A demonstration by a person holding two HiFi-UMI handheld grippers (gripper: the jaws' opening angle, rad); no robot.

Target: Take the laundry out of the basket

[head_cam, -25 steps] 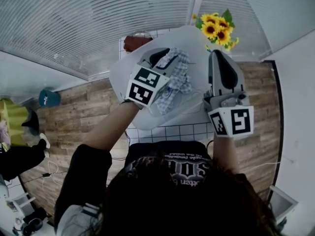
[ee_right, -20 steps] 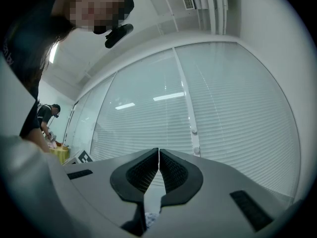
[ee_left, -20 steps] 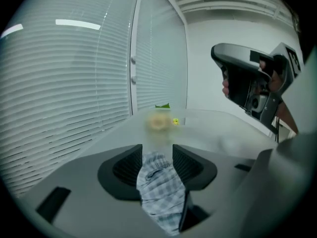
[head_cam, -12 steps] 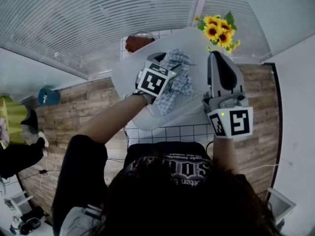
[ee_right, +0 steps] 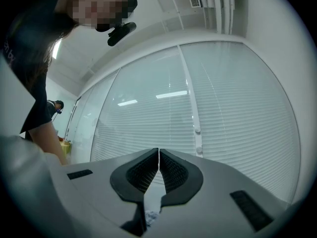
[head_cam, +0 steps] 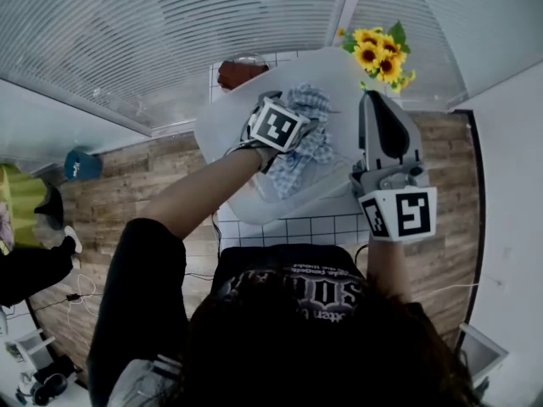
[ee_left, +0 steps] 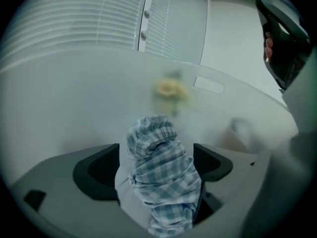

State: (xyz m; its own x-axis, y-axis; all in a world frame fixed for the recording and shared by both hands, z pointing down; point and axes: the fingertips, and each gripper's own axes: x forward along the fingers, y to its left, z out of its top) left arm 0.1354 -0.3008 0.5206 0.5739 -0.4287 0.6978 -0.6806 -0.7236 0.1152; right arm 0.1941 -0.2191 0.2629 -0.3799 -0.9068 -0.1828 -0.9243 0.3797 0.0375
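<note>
While the checked cloth (ee_left: 159, 182) still sits in the basket (head_cam: 216, 130), I'm at the grab.
My left gripper (ee_left: 157, 165) is inside the translucent wall. Its jaws have just opened wide, and the bunched cloth stands between the 2 pads, unpinched. Next I'd close on it and lift it over the rim. My right gripper (ee_right: 158, 152) hovers at the basket's right edge, jaws together, with a scrap of cloth low behind them.
</note>
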